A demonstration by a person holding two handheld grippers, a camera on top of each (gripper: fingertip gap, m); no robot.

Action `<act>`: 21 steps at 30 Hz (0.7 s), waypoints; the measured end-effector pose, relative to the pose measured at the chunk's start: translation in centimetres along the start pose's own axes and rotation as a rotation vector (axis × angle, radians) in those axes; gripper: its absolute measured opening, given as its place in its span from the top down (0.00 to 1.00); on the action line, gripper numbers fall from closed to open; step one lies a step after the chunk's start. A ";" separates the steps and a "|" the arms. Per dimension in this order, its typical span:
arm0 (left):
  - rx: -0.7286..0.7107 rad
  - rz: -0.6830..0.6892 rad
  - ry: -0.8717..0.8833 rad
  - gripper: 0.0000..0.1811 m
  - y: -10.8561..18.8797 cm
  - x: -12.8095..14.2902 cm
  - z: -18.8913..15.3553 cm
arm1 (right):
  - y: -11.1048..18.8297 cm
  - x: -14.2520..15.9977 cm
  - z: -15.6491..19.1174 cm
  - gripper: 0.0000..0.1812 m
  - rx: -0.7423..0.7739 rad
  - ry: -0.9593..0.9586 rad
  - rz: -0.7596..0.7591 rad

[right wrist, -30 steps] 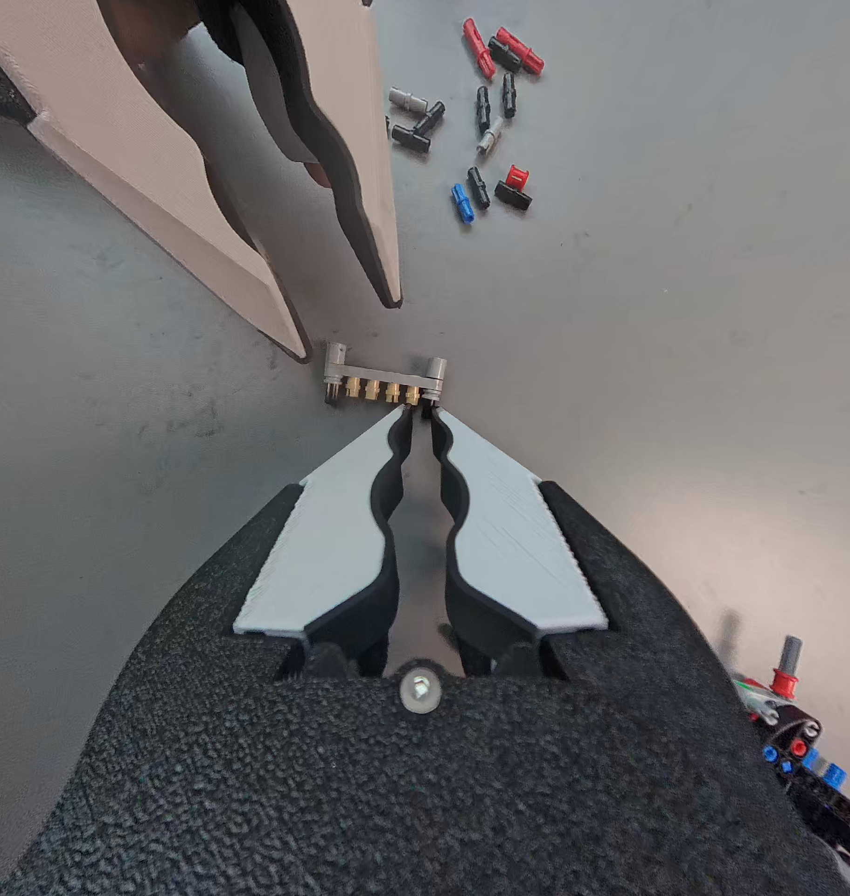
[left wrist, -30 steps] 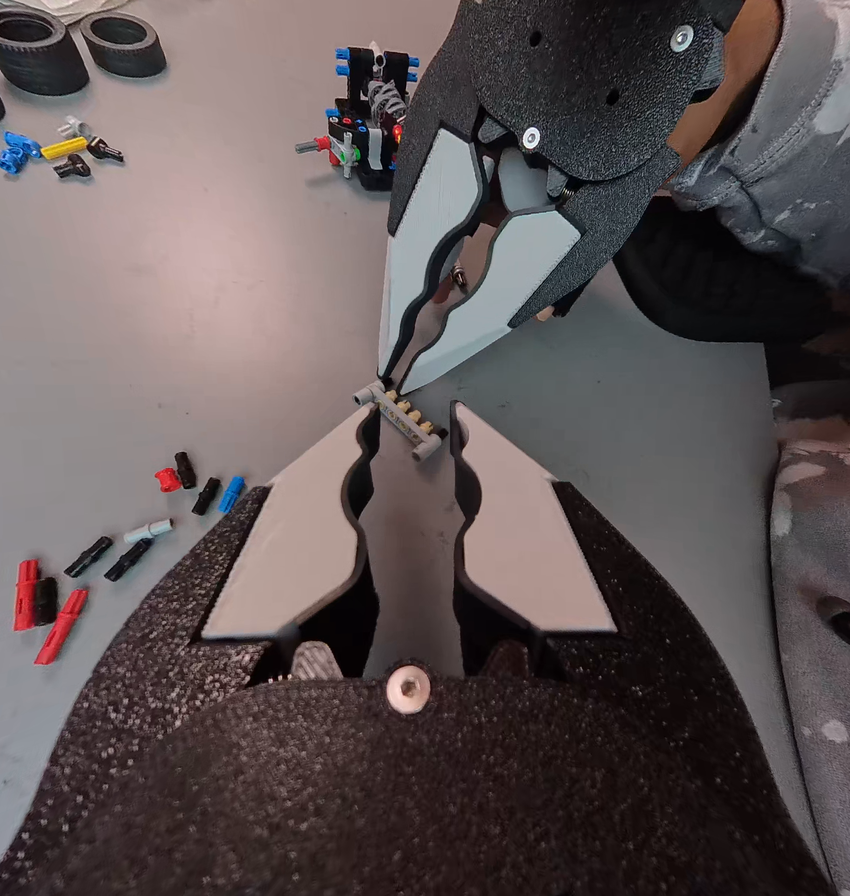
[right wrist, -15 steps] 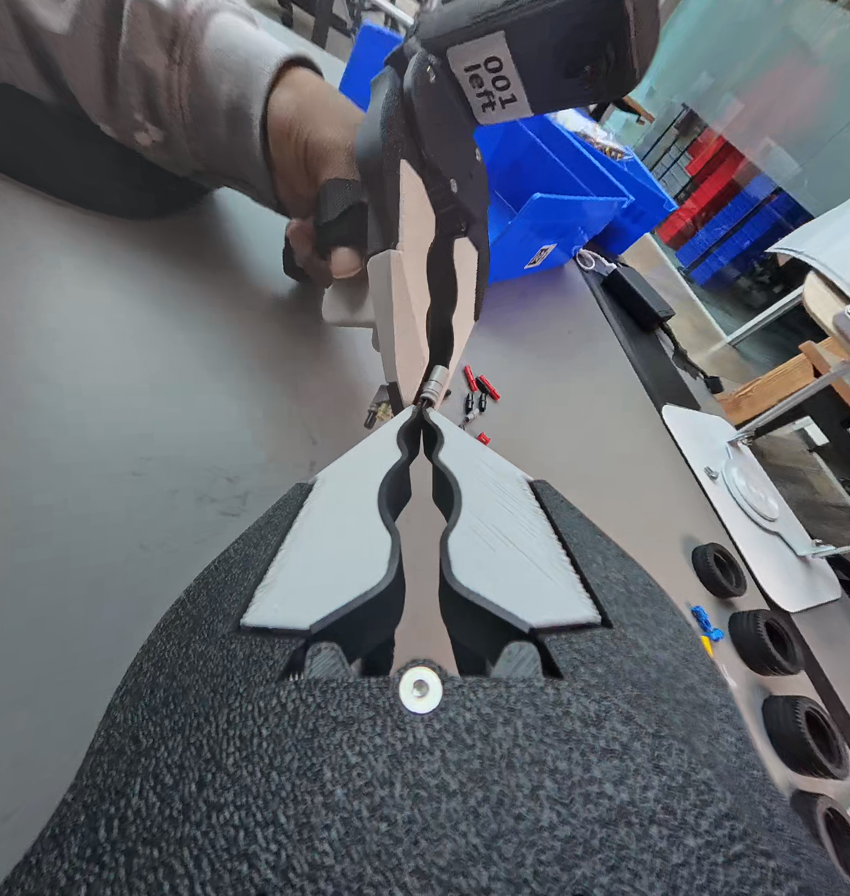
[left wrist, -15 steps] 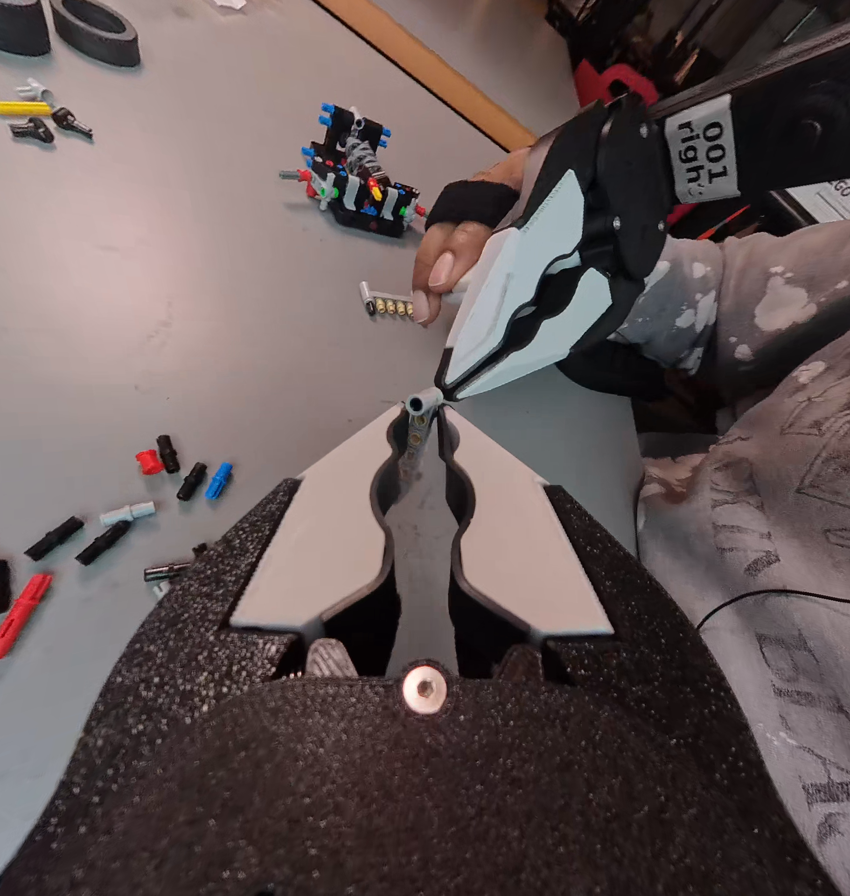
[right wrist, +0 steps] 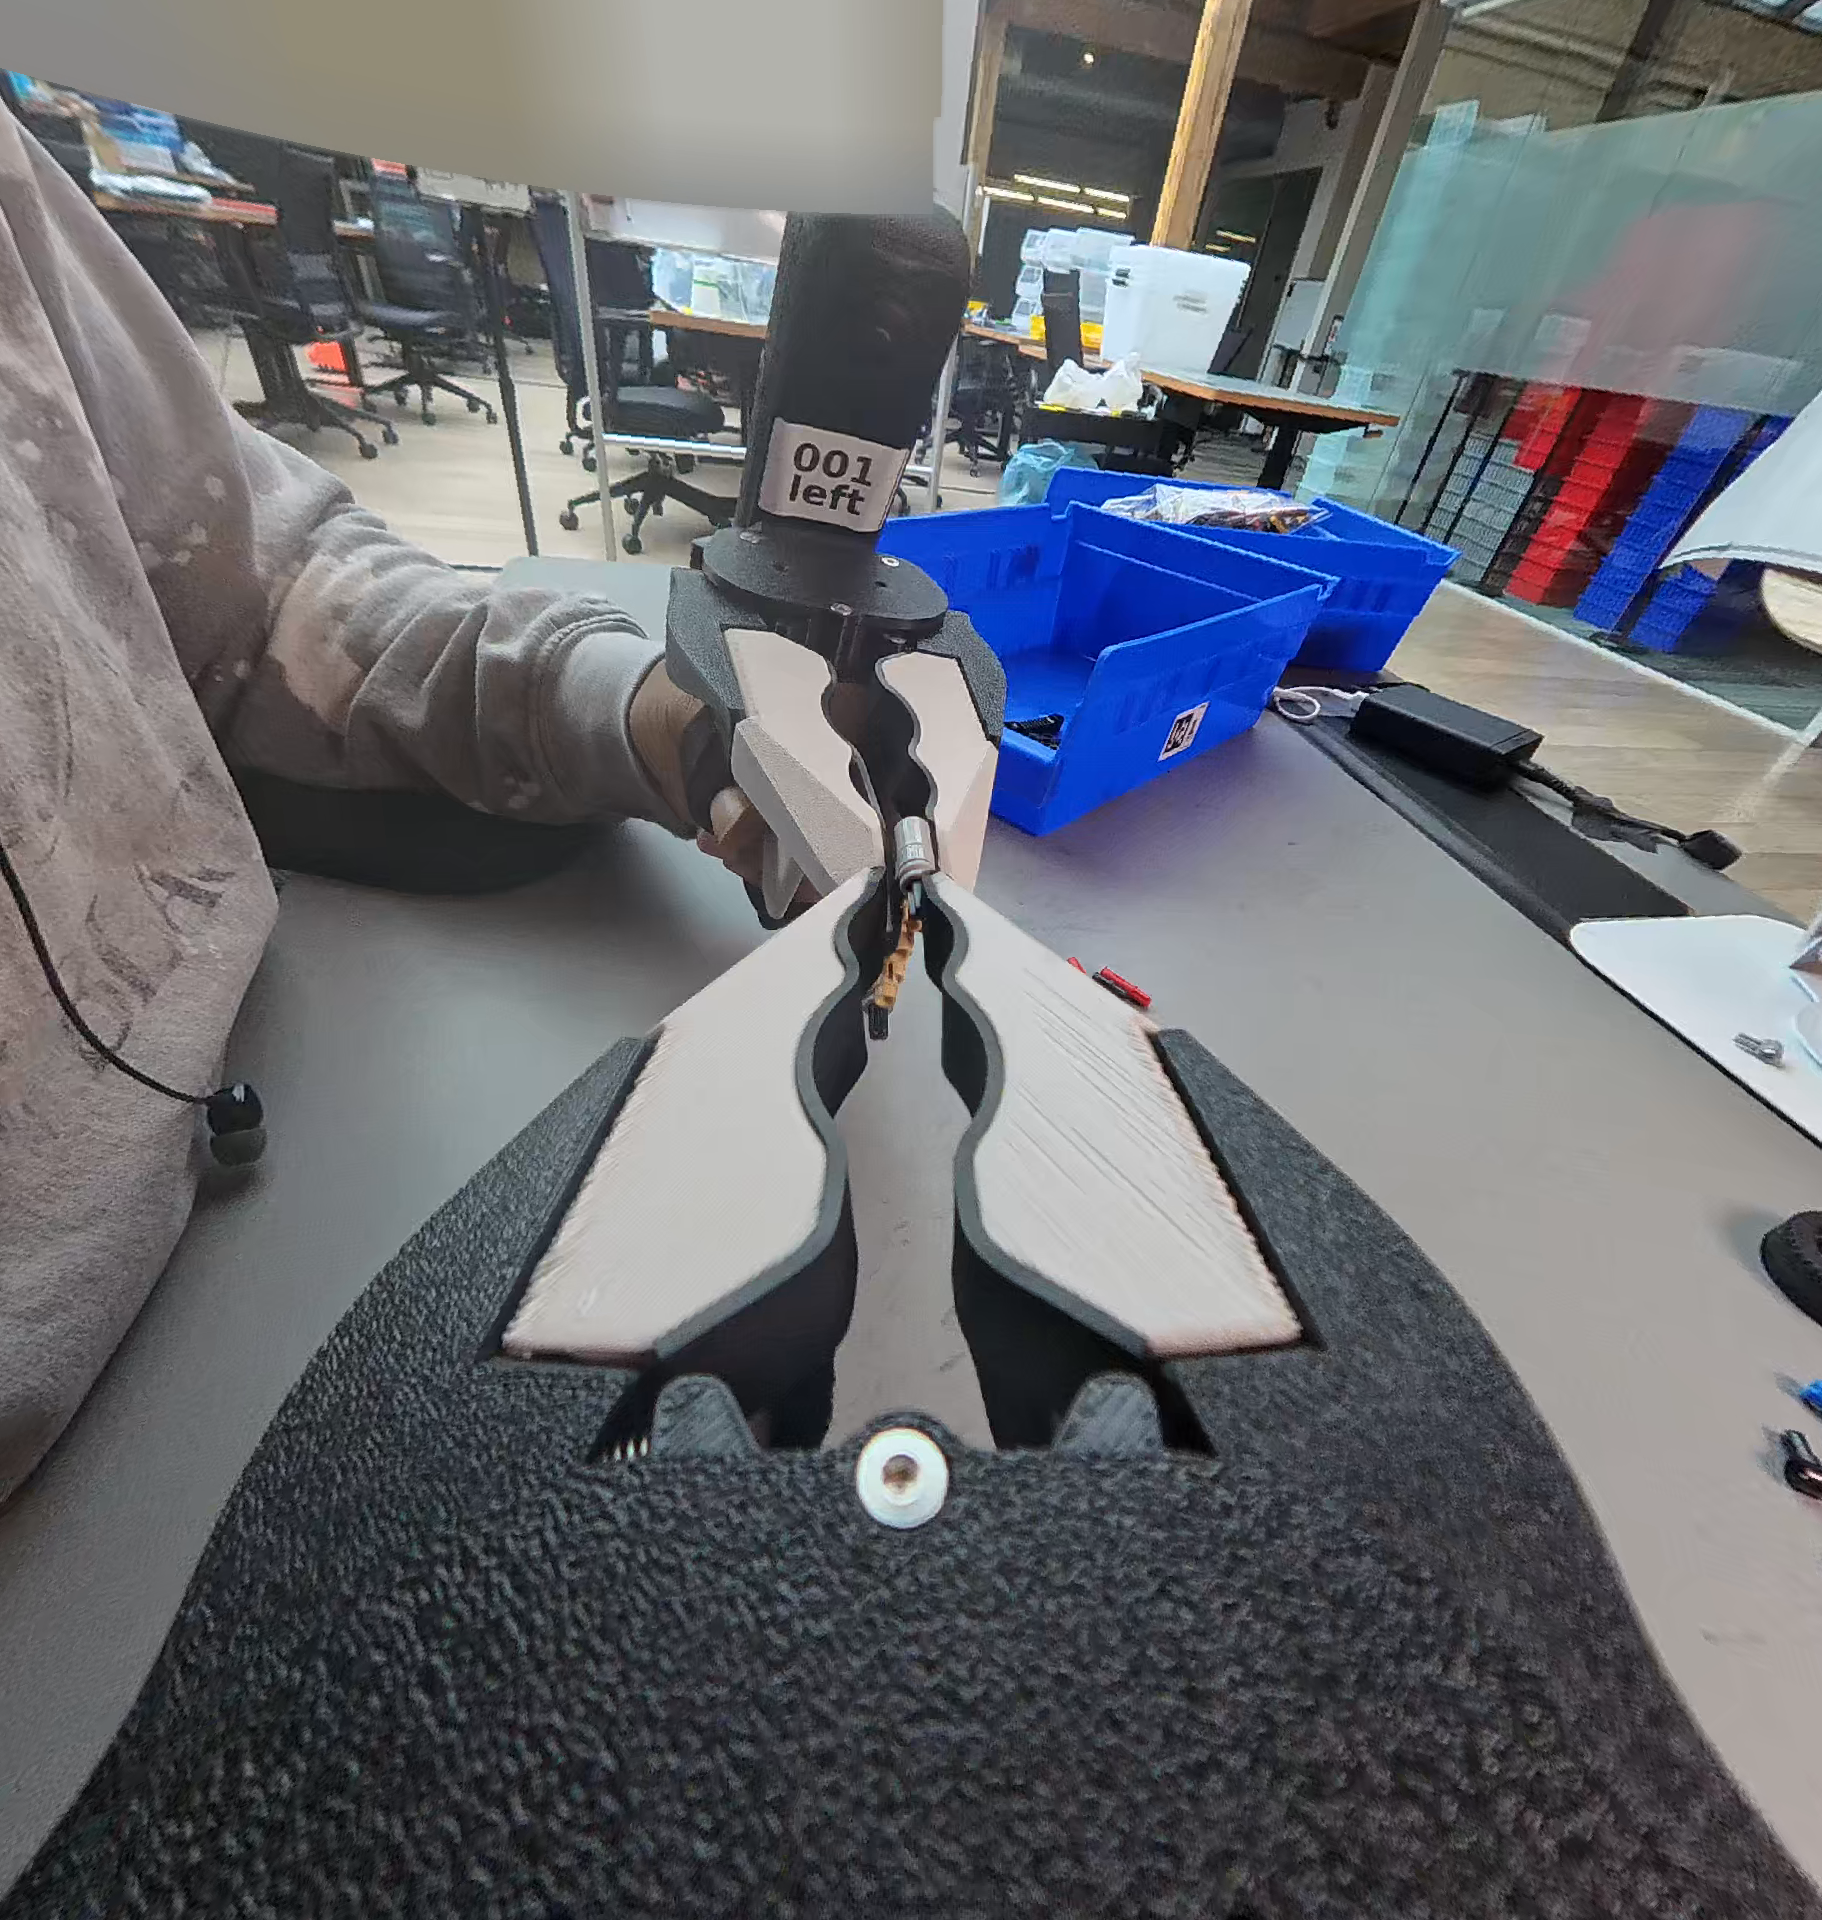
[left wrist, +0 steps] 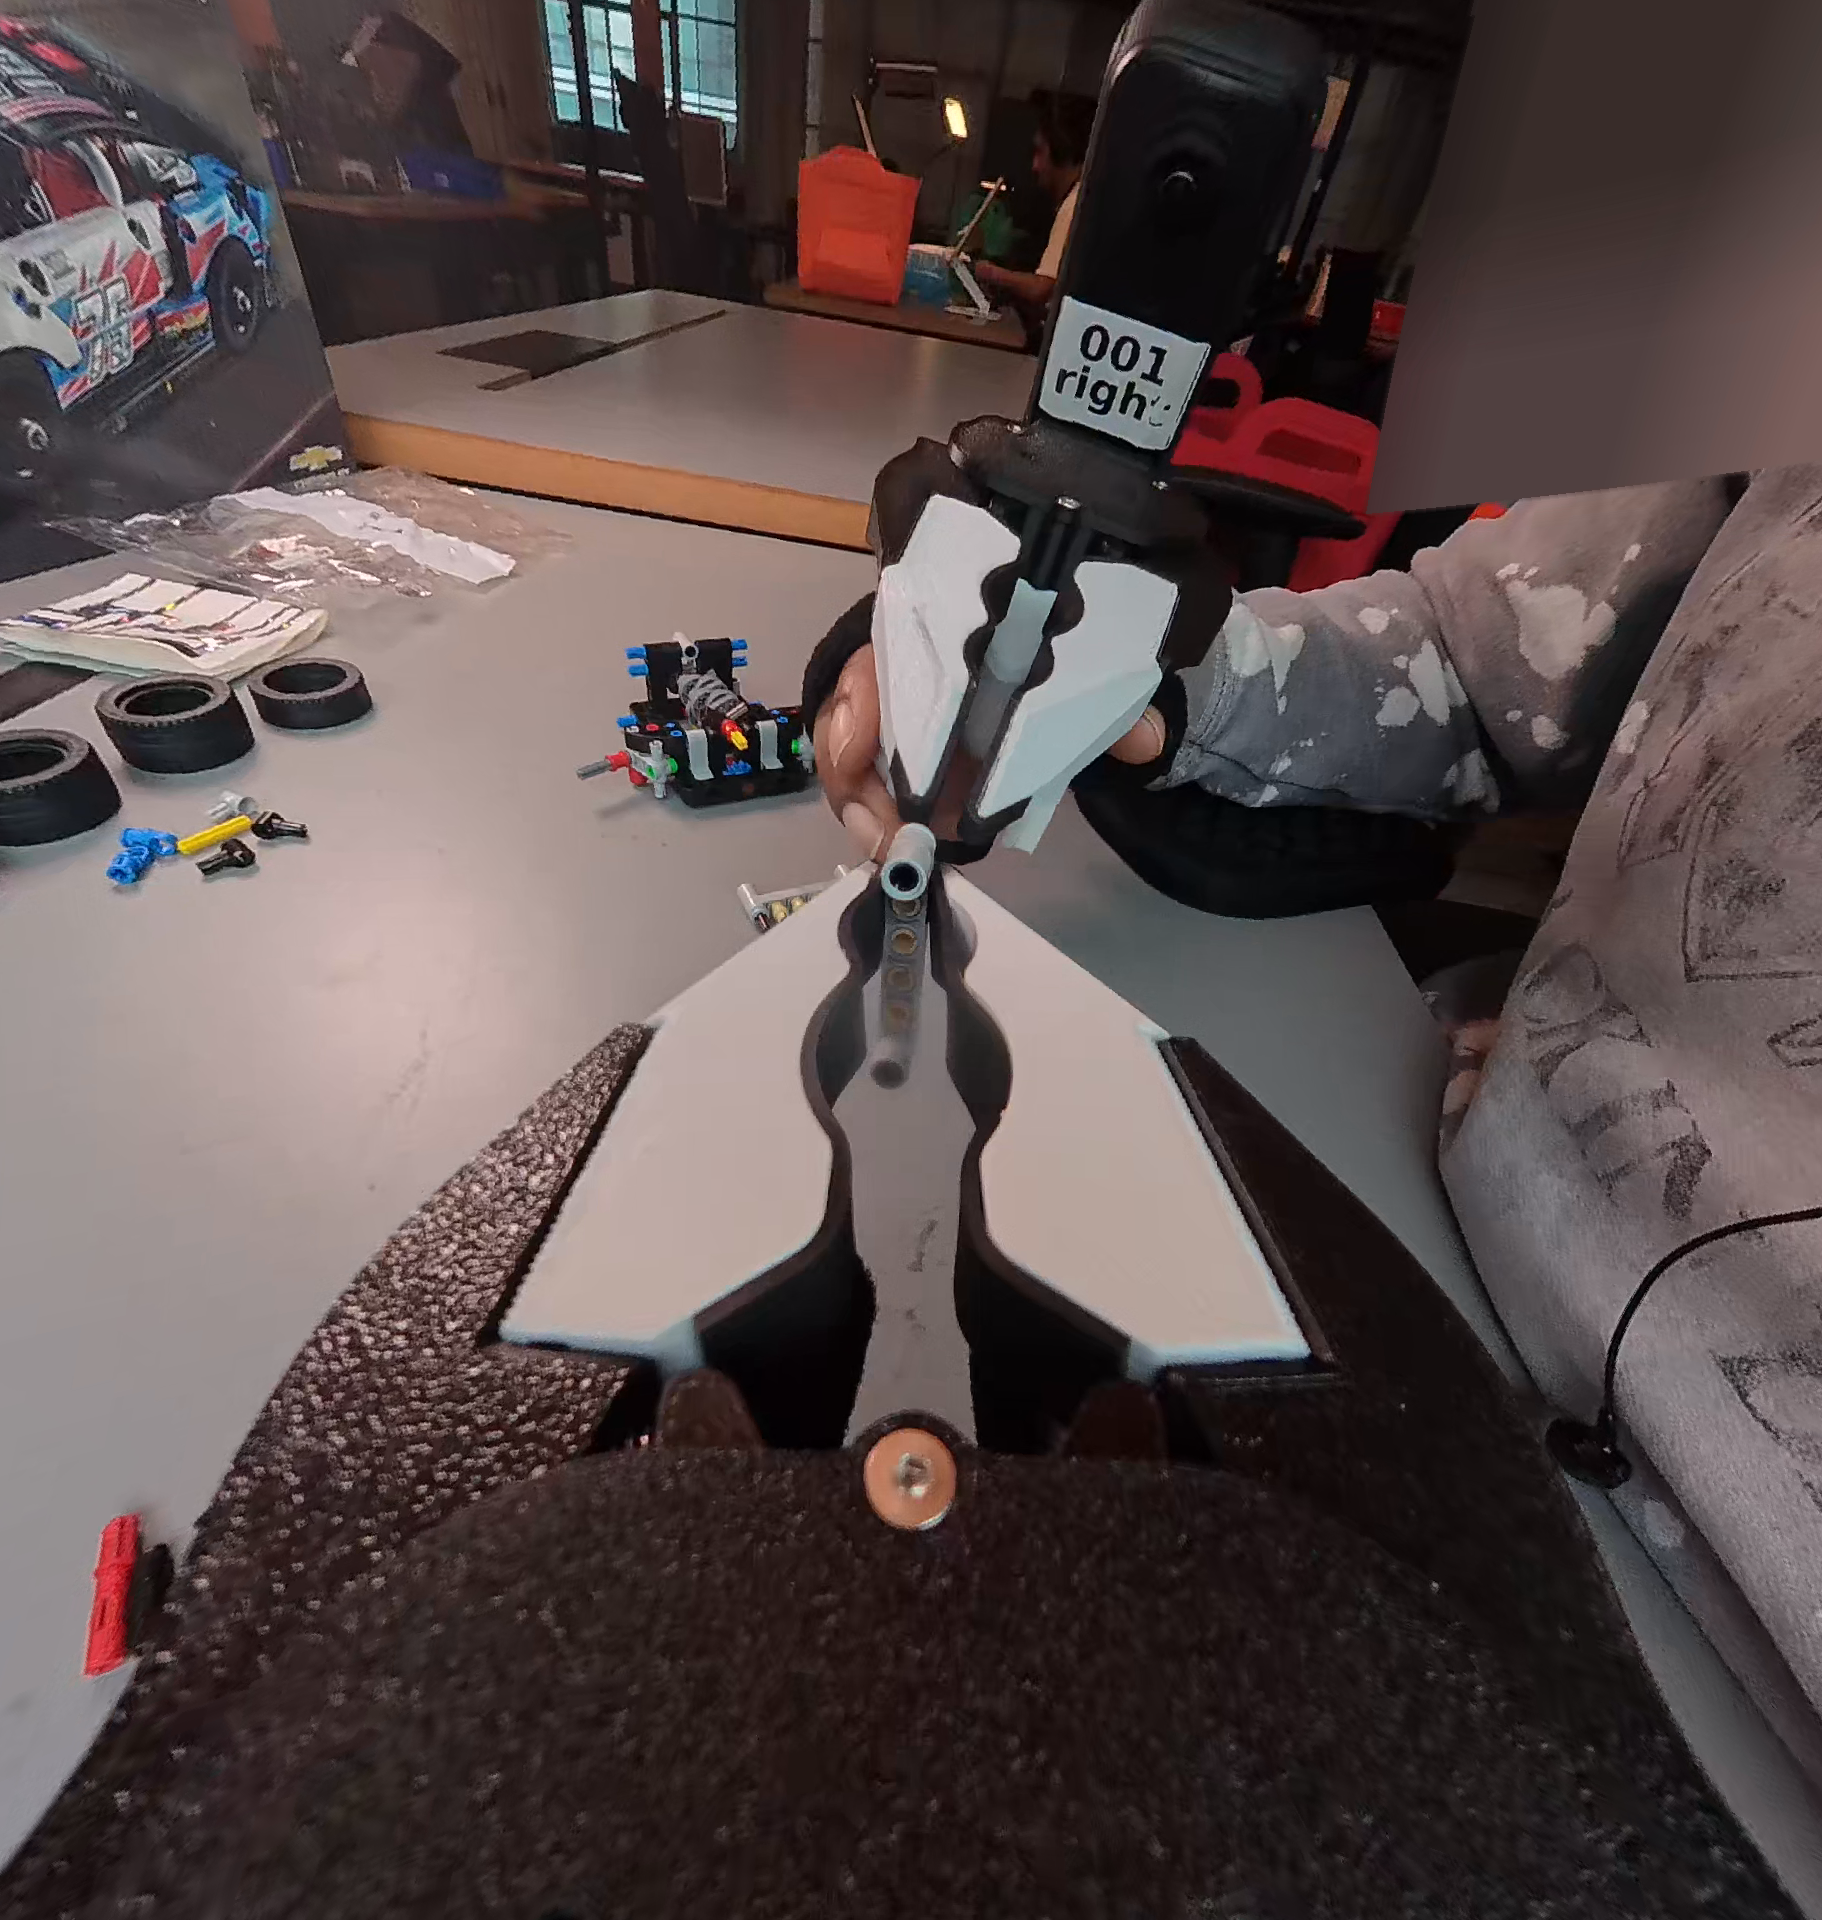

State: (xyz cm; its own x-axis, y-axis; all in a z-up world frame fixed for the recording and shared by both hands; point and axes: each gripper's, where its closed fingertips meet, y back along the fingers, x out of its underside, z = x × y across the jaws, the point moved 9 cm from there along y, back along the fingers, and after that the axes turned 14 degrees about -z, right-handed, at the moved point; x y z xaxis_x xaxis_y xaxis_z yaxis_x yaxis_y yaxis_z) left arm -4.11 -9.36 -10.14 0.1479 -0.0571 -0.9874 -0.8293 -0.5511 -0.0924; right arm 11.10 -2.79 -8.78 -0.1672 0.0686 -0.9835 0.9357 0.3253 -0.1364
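Observation:
My left gripper (left wrist: pixel 902 906) is shut on a grey beam (left wrist: pixel 899 971) with a row of tan pins and holds it above the grey table (left wrist: pixel 367 1039). The beam runs down between the fingers, with a grey tube end at the tips. My right gripper (right wrist: pixel 902 899) faces the left one tip to tip and is shut on the same beam (right wrist: pixel 899 961), just below its grey end. It also shows in the left wrist view (left wrist: pixel 946 844). A second grey pin beam (left wrist: pixel 779 901) lies on the table beside the left fingers.
A partly built black model frame (left wrist: pixel 715 732) stands behind. Tyres (left wrist: pixel 174 722), small loose pins (left wrist: pixel 206 836) and paper sheets (left wrist: pixel 159 623) lie at the left. Blue bins (right wrist: pixel 1146 644), a power adapter (right wrist: pixel 1442 727), red pins (right wrist: pixel 1120 982) and a tyre (right wrist: pixel 1821 1273) show in the right wrist view. Left and right tips are no more than a few centimetres apart.
The left gripper closed on the beam that the right gripper held on the table. Both grippers have risen from the table with it and tilted up to level, facing each other.

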 end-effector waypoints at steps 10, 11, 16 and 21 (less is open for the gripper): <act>0.045 -0.068 -0.047 0.96 -0.1 -0.8 -1.1 | 0.1 -0.5 0.3 0.98 -0.042 -0.062 -0.061; 0.045 -0.079 -0.050 0.96 -0.1 -1.0 -1.2 | 0.0 -0.7 0.3 0.98 -0.040 -0.073 -0.072; 0.029 -0.149 -0.030 0.96 -0.1 -1.7 -1.4 | 0.3 -1.1 -0.1 0.98 -0.072 -0.144 -0.123; 0.013 -0.133 -0.044 0.97 -0.2 -1.2 -1.2 | 0.6 -0.6 -0.5 0.99 -0.082 -0.156 -0.085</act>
State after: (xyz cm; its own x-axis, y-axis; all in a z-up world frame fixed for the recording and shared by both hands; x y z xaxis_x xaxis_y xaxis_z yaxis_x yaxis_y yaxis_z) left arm -3.48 -10.19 -8.76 0.2330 0.0523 -0.9711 -0.8112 -0.5402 -0.2237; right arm 11.63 -2.20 -8.17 -0.1882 -0.1071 -0.9763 0.8908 0.4000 -0.2156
